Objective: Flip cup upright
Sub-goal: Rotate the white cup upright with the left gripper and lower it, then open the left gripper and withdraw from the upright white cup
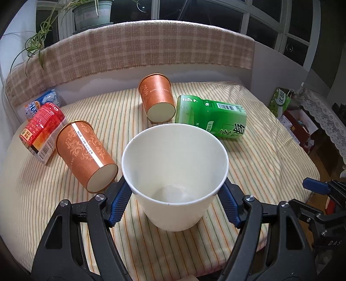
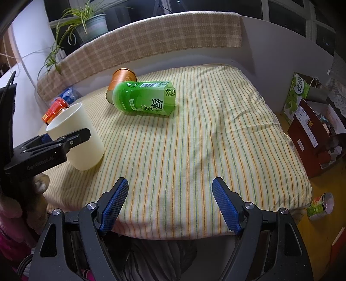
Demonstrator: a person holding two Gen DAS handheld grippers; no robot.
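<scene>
**White cup upright between left tongs, striped tabletop**

Surroundings. Striped cloth (image 1: 248,164) covers the tabletop. An orange paper cup (image 1: 86,155) lies on its side just left of the white cup, base toward the camera, close to the left blue pad. A second orange cup (image 1: 157,98) lies on its side farther back, touching or nearly touching a green bottle (image 1: 213,117), also on its side, behind and to the right of the white cup. A red packet (image 1: 41,131) lies at the far left, partly behind the first orange cup, with a blue-and-white packet (image 1: 46,100) behind it. A checked cloth (image 1: 134,47) drapes the raised back ledge; a potted plant (image 1: 93,13) stands above it. Boxes (image 2: 311,129) sit beyond the right edge, lower down.

Task item. The white cup (image 1: 175,170) stands upright, mouth up, near the front left of the tabletop. In the right wrist view its base (image 2: 86,160) rests on the cloth.

Tongs. The left tongs (image 1: 175,201) are clamped on the white cup, one blue pad (image 1: 120,203) on each side of its wall below the rim. The right tongs (image 2: 169,203) stand apart, holding nothing, over the front edge of the tabletop and well apart from the cup.

Open room. Bare cloth spans the centre and right of the tabletop to its right edge (image 2: 298,164). The left side is crowded.
</scene>
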